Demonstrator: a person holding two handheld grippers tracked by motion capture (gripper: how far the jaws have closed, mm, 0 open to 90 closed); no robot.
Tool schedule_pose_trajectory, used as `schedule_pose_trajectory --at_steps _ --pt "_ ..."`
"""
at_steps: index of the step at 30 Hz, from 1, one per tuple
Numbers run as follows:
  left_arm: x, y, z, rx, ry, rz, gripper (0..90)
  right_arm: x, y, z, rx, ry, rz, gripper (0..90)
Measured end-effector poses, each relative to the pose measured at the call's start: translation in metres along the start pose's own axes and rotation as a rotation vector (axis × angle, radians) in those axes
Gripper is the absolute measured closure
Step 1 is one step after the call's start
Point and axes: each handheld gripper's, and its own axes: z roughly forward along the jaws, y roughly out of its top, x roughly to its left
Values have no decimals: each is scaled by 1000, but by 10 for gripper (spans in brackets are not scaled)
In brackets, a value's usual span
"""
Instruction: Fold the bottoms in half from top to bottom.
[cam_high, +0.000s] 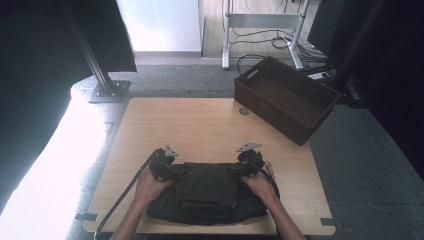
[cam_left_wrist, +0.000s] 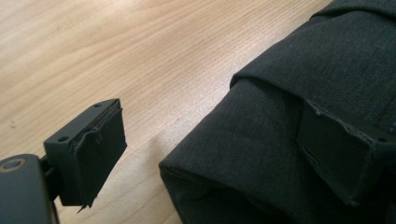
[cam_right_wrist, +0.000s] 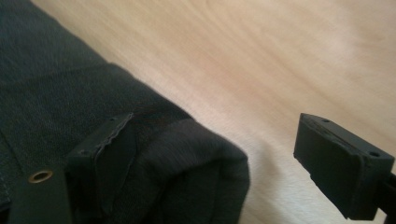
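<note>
Dark folded garment (cam_high: 207, 192) sits between my left gripper (cam_high: 170, 172) and right gripper (cam_high: 241, 170), near table edge. Both jaws apart, one pad of each resting on the fabric, nothing clamped. Folding looks mostly done; transfer to the basket (cam_high: 285, 97) ahead-right probably remains.

No lettering, label, brand mark or number can be read anywhere in these views: the folded dark garment (cam_high: 207, 192), the wooden tabletop (cam_high: 200, 125) and the brown woven basket (cam_high: 285, 97) all carry plain, unmarked surfaces.
</note>
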Motion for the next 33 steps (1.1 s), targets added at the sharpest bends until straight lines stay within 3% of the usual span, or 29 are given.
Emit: schedule_pose_trajectory --at_steps 4,9,24,33 --pt "0 -5 0 -2 -29 -19 86 -2 -7 0 -3 37 34 127" --pt "-8 -13 -5 -7 -51 -5 86 2 -18 -6 -10 69 50 127" --pt "-36 -32 -21 -14 -93 50 98 21 -49 -32 -24 94 26 129" --pt "-36 -37 -26 -35 -115 60 98 26 -50 -35 -19 94 8 129"
